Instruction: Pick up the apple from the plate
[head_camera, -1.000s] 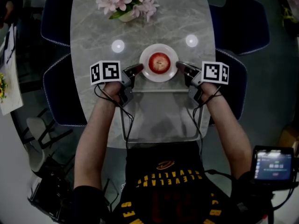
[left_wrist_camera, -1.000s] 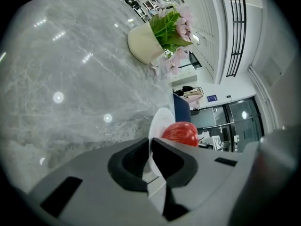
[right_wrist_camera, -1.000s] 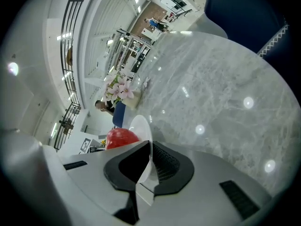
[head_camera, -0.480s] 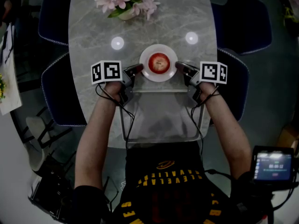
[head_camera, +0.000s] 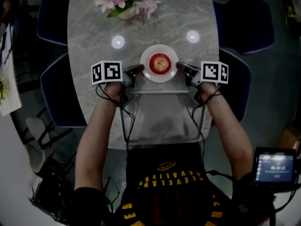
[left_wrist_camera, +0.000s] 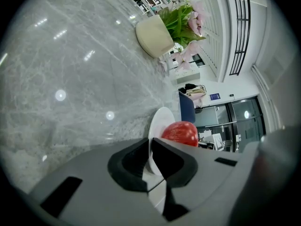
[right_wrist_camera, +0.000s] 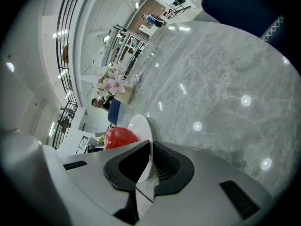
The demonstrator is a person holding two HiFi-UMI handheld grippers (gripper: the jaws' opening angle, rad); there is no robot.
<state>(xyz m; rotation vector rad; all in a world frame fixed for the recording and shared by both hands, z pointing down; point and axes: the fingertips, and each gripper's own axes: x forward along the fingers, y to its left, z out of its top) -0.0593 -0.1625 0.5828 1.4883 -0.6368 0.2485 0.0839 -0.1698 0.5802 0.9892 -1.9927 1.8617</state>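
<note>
A red apple (head_camera: 160, 62) lies in the middle of a small white plate (head_camera: 172, 72) on the grey marble table (head_camera: 197, 18). My left gripper (head_camera: 137, 69) is at the plate's left edge and my right gripper (head_camera: 181, 67) at its right edge. In the left gripper view the plate's rim (left_wrist_camera: 159, 121) runs in between the dark jaws of the left gripper (left_wrist_camera: 149, 147), which are shut on it, with the apple (left_wrist_camera: 181, 132) just beyond. The right gripper view shows the same: the right gripper (right_wrist_camera: 149, 149) is shut on the rim (right_wrist_camera: 141, 126), next to the apple (right_wrist_camera: 120, 136).
A cream pot of pink flowers (head_camera: 126, 1) stands at the table's far end, well beyond the plate. Dark blue chairs (head_camera: 56, 13) (head_camera: 244, 20) flank the table. A metal frame (head_camera: 162, 92) lies near the table's front edge. A small screen (head_camera: 275, 166) glows at lower right.
Nothing has visibly moved on the table; both grippers stay at the plate's edges. The head view has drifted slightly, so the flowers sit a little higher in frame.
</note>
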